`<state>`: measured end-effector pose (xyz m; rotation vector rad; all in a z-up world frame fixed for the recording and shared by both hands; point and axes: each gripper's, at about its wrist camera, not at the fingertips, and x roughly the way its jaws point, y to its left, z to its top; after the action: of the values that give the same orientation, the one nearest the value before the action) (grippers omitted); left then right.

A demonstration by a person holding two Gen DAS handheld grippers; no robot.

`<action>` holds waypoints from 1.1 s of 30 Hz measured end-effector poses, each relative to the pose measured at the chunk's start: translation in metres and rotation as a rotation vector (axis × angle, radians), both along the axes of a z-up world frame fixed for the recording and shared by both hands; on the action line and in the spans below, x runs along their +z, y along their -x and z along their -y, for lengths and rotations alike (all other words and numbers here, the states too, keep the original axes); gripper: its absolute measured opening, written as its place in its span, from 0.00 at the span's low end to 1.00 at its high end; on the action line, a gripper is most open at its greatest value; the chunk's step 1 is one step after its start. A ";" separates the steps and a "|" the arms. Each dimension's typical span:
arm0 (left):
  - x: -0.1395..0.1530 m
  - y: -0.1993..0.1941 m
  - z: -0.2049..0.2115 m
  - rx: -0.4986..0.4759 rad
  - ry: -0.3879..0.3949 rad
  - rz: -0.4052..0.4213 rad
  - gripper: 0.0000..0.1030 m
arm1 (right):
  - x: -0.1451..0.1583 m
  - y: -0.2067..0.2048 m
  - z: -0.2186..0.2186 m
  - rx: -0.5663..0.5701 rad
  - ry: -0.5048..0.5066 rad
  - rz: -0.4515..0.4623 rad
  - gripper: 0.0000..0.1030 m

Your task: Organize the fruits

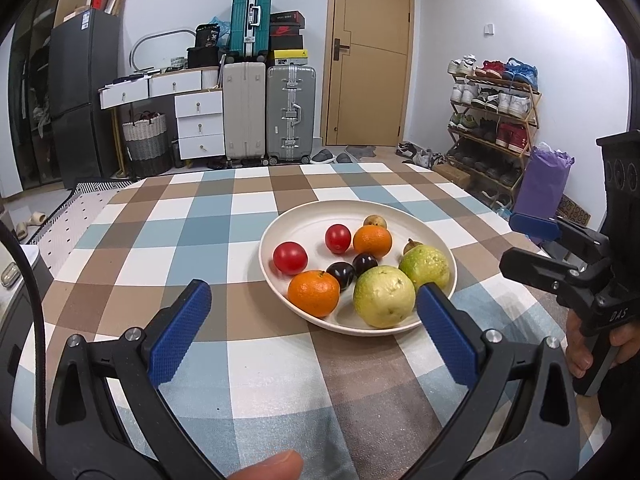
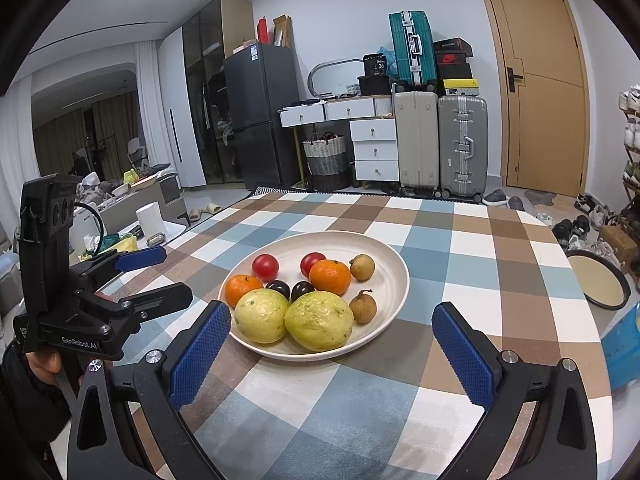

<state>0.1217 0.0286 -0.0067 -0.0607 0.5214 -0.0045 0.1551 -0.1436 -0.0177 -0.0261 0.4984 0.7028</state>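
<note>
A white plate (image 1: 308, 214) (image 2: 390, 256) sits mid-table holding two green-yellow guavas (image 1: 384, 296) (image 2: 320, 320), two oranges (image 1: 314, 292) (image 2: 330, 276), two red tomatoes (image 1: 290, 257) (image 2: 265, 266), two dark plums (image 1: 341, 274) (image 2: 302, 290) and two small brown fruits (image 1: 375, 221) (image 2: 363, 307). My left gripper (image 1: 312, 288) hovers open at the plate's near edge, its right pad beside the near guava. It holds nothing. My right gripper (image 2: 331, 311) is also open and empty, straddling the plate's near rim. Each gripper shows in the other's view (image 1: 510, 240) (image 2: 176, 274).
A checked cloth (image 1: 208, 216) covers the table. A round dark-rimmed tray (image 2: 600, 280) and a blue object (image 2: 624, 348) lie at the table's right edge. Hands (image 1: 580, 352) hold the gripper handles. Suitcases (image 1: 290, 112), drawers and a shoe rack stand beyond the table.
</note>
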 end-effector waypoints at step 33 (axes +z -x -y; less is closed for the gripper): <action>0.000 0.000 0.000 -0.001 -0.002 0.002 0.99 | 0.000 0.003 -0.002 0.003 0.008 0.004 1.00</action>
<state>0.1219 0.0286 -0.0062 -0.0587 0.5196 -0.0047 0.1526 -0.1414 -0.0176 -0.0353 0.4975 0.7035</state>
